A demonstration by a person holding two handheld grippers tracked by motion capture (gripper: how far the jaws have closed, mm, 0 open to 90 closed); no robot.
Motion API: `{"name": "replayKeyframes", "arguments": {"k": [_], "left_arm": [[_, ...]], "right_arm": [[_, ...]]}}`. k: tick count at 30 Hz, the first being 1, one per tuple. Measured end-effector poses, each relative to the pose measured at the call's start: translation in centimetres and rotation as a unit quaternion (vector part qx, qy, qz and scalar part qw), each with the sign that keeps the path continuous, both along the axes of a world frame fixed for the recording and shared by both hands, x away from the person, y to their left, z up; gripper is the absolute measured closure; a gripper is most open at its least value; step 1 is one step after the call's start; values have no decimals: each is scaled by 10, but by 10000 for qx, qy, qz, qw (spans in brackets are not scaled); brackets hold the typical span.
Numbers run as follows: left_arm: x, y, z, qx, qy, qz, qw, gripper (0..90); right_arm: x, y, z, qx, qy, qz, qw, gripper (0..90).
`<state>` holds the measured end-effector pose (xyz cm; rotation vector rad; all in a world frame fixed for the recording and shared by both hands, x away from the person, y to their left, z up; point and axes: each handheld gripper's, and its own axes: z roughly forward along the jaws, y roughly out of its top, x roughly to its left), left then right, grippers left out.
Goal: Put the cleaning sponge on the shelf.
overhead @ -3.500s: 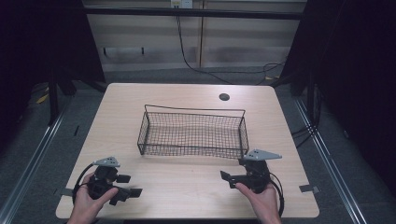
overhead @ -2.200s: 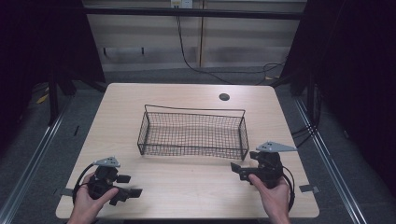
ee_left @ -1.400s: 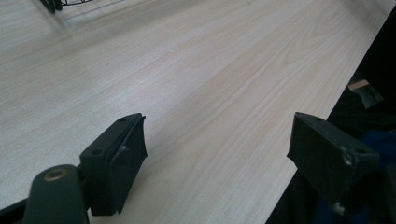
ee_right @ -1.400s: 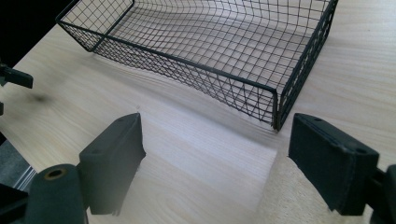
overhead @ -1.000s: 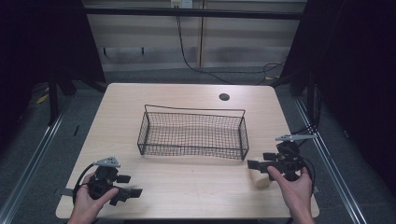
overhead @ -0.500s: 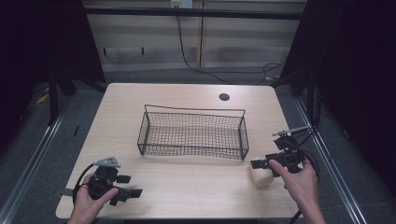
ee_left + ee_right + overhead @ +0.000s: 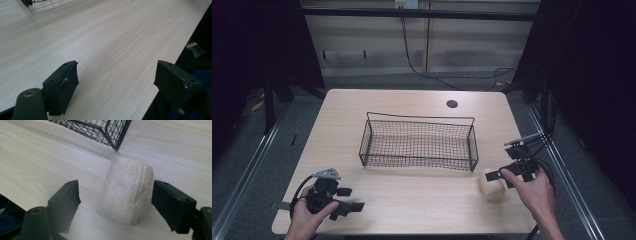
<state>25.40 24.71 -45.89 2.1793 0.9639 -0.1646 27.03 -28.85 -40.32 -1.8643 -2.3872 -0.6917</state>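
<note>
Two jaws of my right hand-held gripper (image 7: 116,202) stand wide apart around the pale, bumpy sponge block (image 7: 126,190) on the light wooden desk (image 7: 412,200), beside the black wire basket (image 7: 419,142). Next, I think, squeeze it. My left hand-held gripper (image 7: 120,82) rests released.

Surface: light wood-grain table (image 7: 412,197), rounded corners.
Centre: black wire mesh basket (image 7: 418,143), empty.
Front right: pale sponge block (image 7: 492,185), near basket's corner.
Rear: dark round hole (image 7: 452,104).
</note>
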Motion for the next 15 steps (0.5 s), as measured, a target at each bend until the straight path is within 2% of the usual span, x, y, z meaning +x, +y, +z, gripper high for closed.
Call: {"name": "replayKeyframes", "arguments": {"k": [7,15], "left_arm": [[0,0,0,11,-15,-8,10000,187],[0,0,0,-10,-20,1,10000,187]], "right_arm": [[4,-3,-7,-13,313,41,9995,203],[11,-1,-14,-148,563,110,9982,225]]}}
